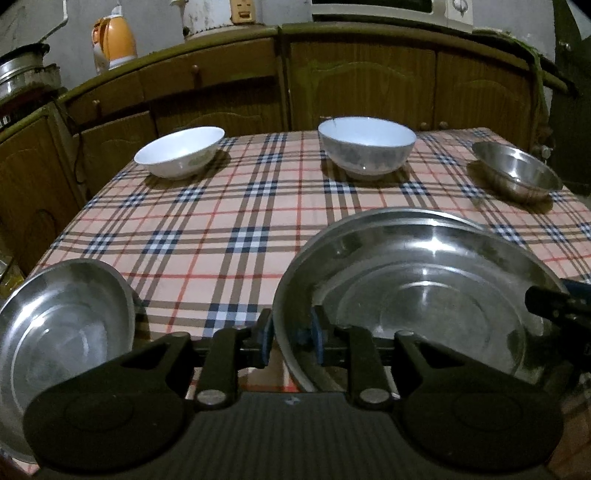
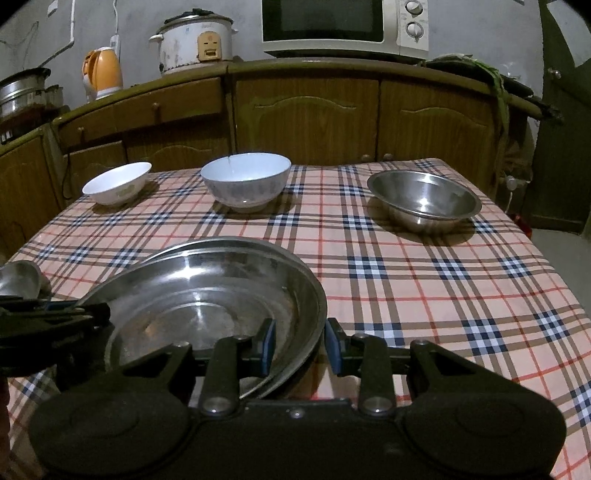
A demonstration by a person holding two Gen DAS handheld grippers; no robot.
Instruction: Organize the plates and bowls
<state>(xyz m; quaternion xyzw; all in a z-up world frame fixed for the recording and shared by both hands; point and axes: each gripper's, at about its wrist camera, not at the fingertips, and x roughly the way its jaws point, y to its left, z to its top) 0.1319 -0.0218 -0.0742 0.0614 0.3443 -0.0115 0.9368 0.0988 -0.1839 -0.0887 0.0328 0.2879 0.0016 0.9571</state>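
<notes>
A large steel plate (image 1: 424,280) lies on another steel plate whose rim (image 1: 388,214) shows behind it, on the plaid table. My left gripper (image 1: 290,341) straddles the top plate's left rim, one finger inside and one outside. My right gripper (image 2: 300,345) straddles the same plate (image 2: 207,295) at its right rim, with a small gap on both sides. A smaller steel plate (image 1: 62,332) lies at the near left. Two white bowls (image 1: 181,151) (image 1: 365,146) and a steel bowl (image 1: 517,171) stand at the far side.
The plaid tablecloth (image 2: 424,295) covers the table. Wooden cabinets (image 2: 314,118) stand behind it, with an orange kettle (image 2: 103,72), a rice cooker (image 2: 195,40) and a microwave (image 2: 343,26) on top. A metal pot (image 2: 22,92) stands far left.
</notes>
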